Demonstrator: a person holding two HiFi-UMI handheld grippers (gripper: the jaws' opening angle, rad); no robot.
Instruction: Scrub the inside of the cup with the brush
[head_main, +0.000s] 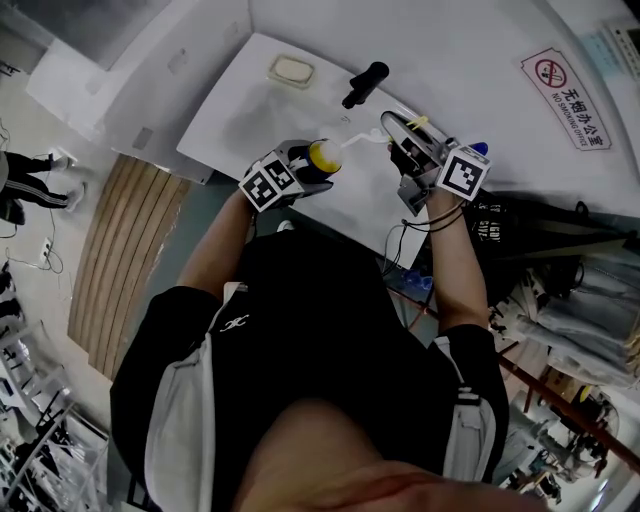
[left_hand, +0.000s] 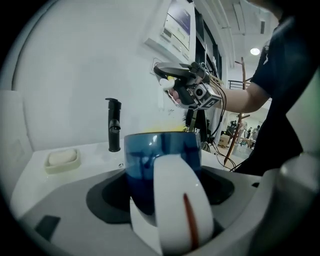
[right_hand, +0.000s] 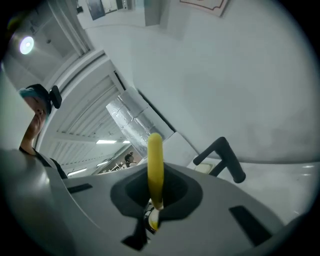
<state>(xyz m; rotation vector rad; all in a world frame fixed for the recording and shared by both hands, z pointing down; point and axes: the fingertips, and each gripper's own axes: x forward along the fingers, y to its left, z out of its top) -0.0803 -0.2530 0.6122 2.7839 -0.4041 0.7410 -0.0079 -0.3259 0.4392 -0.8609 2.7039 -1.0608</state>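
Observation:
A cup (head_main: 324, 157), blue outside and yellow inside, is clamped in my left gripper (head_main: 312, 168) above the white counter. In the left gripper view the blue cup (left_hand: 162, 159) fills the middle, its white handle (left_hand: 176, 200) facing the camera between the jaws. My right gripper (head_main: 408, 143) is shut on the brush, whose white end (head_main: 356, 141) points at the cup's rim. The brush's yellow handle (right_hand: 155, 165) stands up from the right gripper (right_hand: 152, 212). From the left gripper view, the right gripper (left_hand: 191, 91) hovers above and beyond the cup.
A black tap (head_main: 364, 84) and a soap dish (head_main: 292, 70) stand at the back of the white counter (head_main: 245, 115). A no-smoking sign (head_main: 567, 98) hangs on the wall at right. Someone's legs (head_main: 25, 175) show at far left.

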